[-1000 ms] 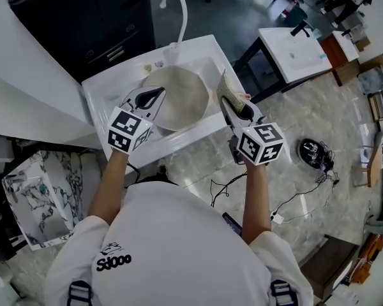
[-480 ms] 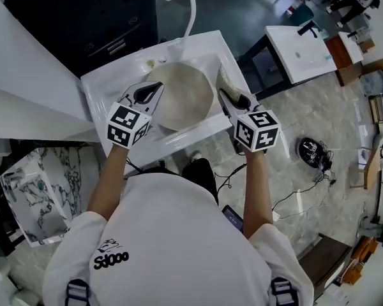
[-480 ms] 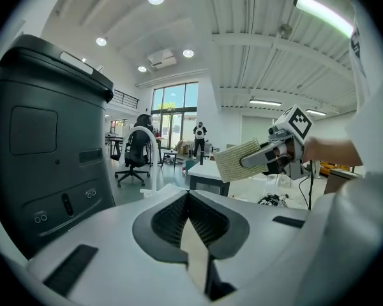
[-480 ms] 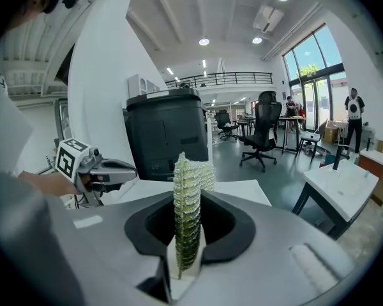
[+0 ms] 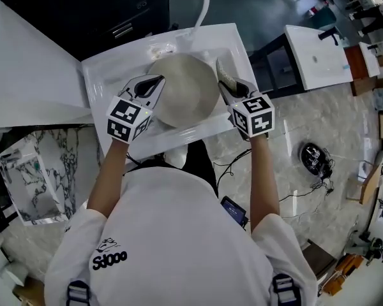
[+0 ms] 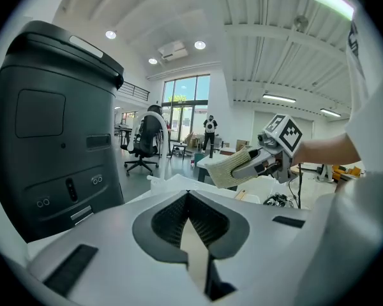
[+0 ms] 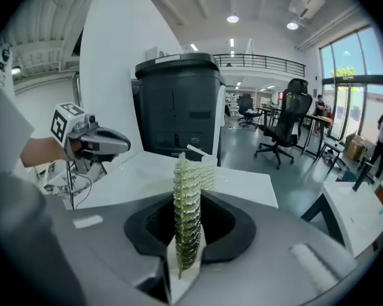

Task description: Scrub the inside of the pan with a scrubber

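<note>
A round cream pan (image 5: 185,97) lies in the white sink (image 5: 102,75). My left gripper (image 5: 150,85) hangs over the pan's left rim, shut, with nothing between its jaws (image 6: 189,199). My right gripper (image 5: 228,88) is at the pan's right rim, shut on a pale green-white scrubber (image 5: 225,74) that stands on edge between the jaws (image 7: 186,234). From the left gripper view the scrubber (image 6: 226,167) sticks out of the right gripper (image 6: 268,161). The right gripper view shows the left gripper (image 7: 92,142) off to the left. Neither gripper view shows the pan.
A white faucet (image 5: 204,5) arches over the sink's back edge. A dark bin (image 5: 83,11) stands behind the sink. A second white sink stand (image 5: 313,53) is at the right. Cables and a black device (image 5: 314,155) lie on the floor. A marbled box (image 5: 32,177) sits left.
The person has stepped closer to the sink. Both grippers have moved forward over the pan's rims, the right one still carrying the scrubber.
</note>
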Motion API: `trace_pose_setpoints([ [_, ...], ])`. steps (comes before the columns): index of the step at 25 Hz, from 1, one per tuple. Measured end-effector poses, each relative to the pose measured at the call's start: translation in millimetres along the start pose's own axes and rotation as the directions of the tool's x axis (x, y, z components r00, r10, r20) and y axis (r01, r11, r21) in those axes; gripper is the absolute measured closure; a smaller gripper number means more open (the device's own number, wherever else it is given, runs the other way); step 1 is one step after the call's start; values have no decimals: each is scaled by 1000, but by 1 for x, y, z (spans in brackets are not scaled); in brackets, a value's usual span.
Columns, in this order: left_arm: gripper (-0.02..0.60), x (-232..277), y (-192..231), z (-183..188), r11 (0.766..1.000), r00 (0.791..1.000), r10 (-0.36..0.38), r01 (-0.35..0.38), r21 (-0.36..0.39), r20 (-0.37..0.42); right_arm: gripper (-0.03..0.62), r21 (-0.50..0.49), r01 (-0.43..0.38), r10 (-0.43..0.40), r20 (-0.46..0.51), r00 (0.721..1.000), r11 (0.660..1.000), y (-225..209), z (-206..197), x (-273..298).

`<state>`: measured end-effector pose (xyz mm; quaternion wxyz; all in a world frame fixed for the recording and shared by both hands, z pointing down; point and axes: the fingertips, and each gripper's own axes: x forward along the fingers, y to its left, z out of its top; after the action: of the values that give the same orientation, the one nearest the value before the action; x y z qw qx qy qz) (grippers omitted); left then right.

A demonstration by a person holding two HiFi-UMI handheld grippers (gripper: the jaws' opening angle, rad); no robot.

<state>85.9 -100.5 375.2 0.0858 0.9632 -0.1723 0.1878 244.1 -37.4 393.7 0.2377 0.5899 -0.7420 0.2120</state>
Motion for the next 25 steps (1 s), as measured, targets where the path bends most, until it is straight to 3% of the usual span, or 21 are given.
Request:
trace_pose_setpoints([
  [7,577,7,8,-12,999,999,28,-29,-21,-27,519,-108,-78,69,-90,994,991,-12,-23,44],
  [14,577,10,12,-29,998,997,44,-46,-45,-59,519,-238,-89,31,-235,972,967,-28,-57,75],
  [18,577,16,14,-37,997,996,50,-55,-56,-78,519,-301,-100,16,-270,963,949,-23,-67,88],
  [21,577,22,20,-41,995,995,58,-64,-72,-84,519,-410,-88,-48,-309,950,908,-25,-76,98],
  [25,577,25,21,-50,993,994,49,-59,-99,-99,519,-591,-118,-128,-359,925,798,-19,-90,111],
])
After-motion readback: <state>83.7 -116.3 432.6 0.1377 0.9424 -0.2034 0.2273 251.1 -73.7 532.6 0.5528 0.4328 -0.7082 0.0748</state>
